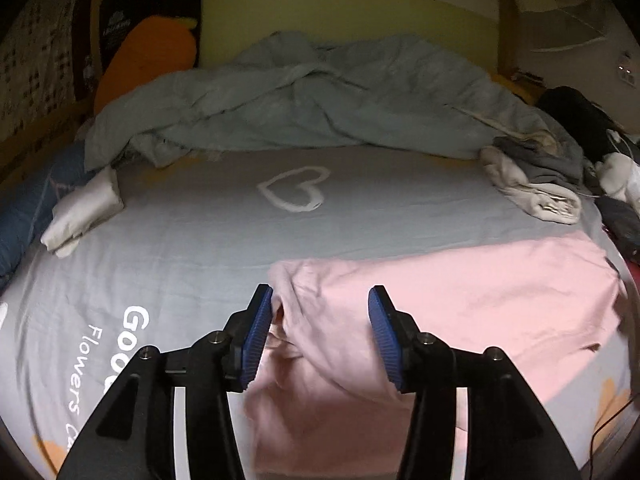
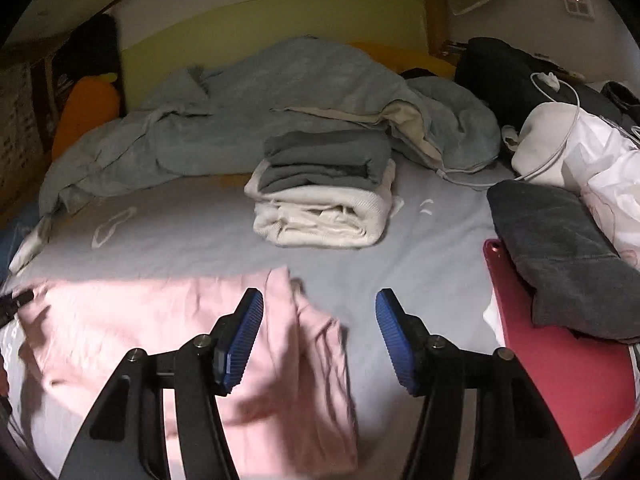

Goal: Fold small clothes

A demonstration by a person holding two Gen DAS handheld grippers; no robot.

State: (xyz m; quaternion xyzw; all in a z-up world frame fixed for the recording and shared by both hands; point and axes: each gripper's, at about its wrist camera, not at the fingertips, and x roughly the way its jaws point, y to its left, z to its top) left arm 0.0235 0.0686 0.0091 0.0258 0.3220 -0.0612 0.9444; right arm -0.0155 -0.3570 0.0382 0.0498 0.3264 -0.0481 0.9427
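A pink garment (image 1: pixel 460 300) lies spread on the grey bed sheet (image 1: pixel 200 248). My left gripper (image 1: pixel 320 300) is open over its left sleeve, with the cloth bunched between the blue pads (image 1: pixel 256 336), which are not closed on it. In the right wrist view the pink garment (image 2: pixel 168 320) lies at the lower left. My right gripper (image 2: pixel 320 308) is open and empty above its right edge. A stack of folded grey and white clothes (image 2: pixel 324 196) sits further back on the bed.
A crumpled light-blue duvet (image 1: pixel 304 108) lies across the back of the bed. A white folded cloth (image 1: pixel 84 212) lies at the left. A dark grey towel (image 2: pixel 568 256) on a red flat object (image 2: pixel 560 384), a white bag and cables are at the right.
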